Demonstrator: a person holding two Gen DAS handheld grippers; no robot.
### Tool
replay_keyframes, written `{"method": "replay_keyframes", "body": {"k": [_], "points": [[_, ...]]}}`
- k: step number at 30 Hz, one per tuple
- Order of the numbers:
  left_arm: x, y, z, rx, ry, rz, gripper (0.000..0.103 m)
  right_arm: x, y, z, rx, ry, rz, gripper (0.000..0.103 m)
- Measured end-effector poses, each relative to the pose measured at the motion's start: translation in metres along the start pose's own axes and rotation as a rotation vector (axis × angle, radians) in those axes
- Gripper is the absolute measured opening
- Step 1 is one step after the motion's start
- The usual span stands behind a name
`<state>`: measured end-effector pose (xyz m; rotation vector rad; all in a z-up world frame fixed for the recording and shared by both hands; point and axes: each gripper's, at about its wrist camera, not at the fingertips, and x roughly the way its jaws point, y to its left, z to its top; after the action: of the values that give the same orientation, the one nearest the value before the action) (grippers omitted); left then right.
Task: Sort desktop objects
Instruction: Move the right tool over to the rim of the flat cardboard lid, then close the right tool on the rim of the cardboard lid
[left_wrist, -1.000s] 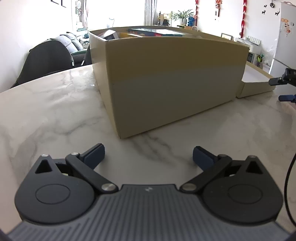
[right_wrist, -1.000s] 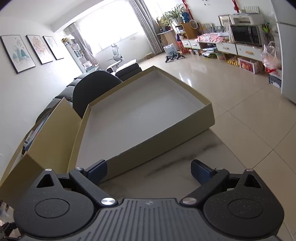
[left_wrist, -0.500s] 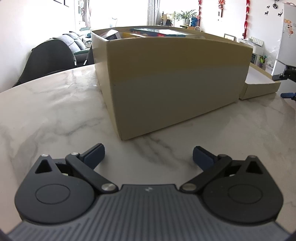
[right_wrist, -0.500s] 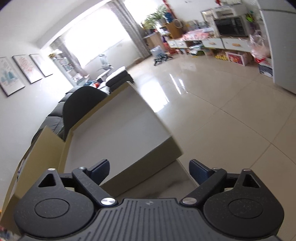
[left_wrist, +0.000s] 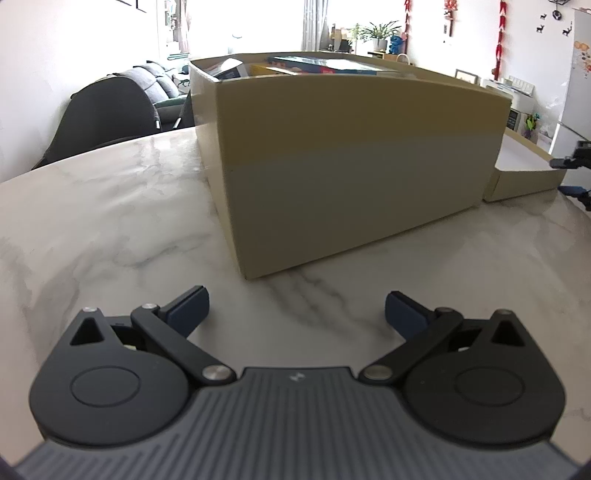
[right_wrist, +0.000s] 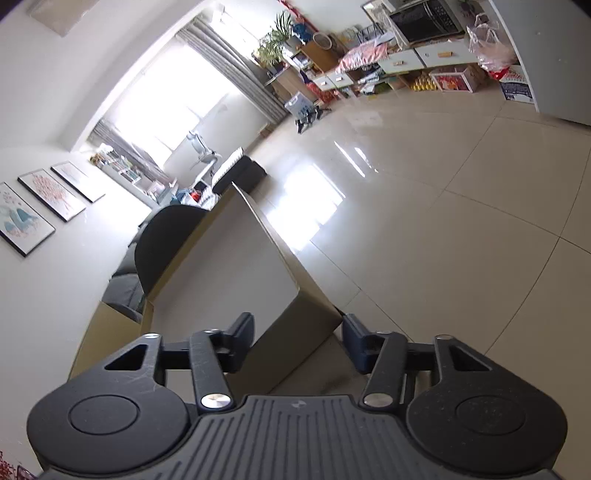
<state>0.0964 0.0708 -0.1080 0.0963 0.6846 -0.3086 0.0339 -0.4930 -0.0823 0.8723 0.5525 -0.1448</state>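
inspector: state the surface and the main item.

assistant: the tabletop (left_wrist: 110, 229) is polished pale marble with grey veining, glossy enough to throw reflections. on it stands a tall box (left_wrist: 354, 162) of matte tan cardboard, straight-walled with crisp folded corners, open at the top. flat items (left_wrist: 325, 66) with blue, yellow and red printed covers lie inside, level with the rim.

inspector: anything beside it?

assistant: a shallow lid (left_wrist: 524, 177) of the same tan card, white inside, sits flat on the tabletop just beside the box's right-hand wall.

inspector: left gripper (left_wrist: 295, 308)?

assistant: black hinged links on ribbed grey housing, dark blue rubbery pads. its fingers are spread wide over bare marble with nothing between them, short of the box's near corner.

inspector: right gripper (right_wrist: 297, 334)?

assistant: same build, rolled to one side. its fingers have just been closing and straddle the lid's (right_wrist: 295, 325) near corner at the tabletop's edge. from this angle the pads look just clear of the cardboard, though i cannot be certain they are not touching. beyond the edge is glossy beige floor tile (right_wrist: 461, 221).
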Motion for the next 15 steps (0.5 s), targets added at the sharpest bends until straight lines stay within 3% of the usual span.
{"method": "replay_keyframes", "body": {"k": [15], "points": [[-0.003, -0.005, -0.002, -0.028, -0.004, 0.013, 0.103, -0.06, -0.024, 0.0, 0.045, -0.041, 0.064, 0.05]]}}
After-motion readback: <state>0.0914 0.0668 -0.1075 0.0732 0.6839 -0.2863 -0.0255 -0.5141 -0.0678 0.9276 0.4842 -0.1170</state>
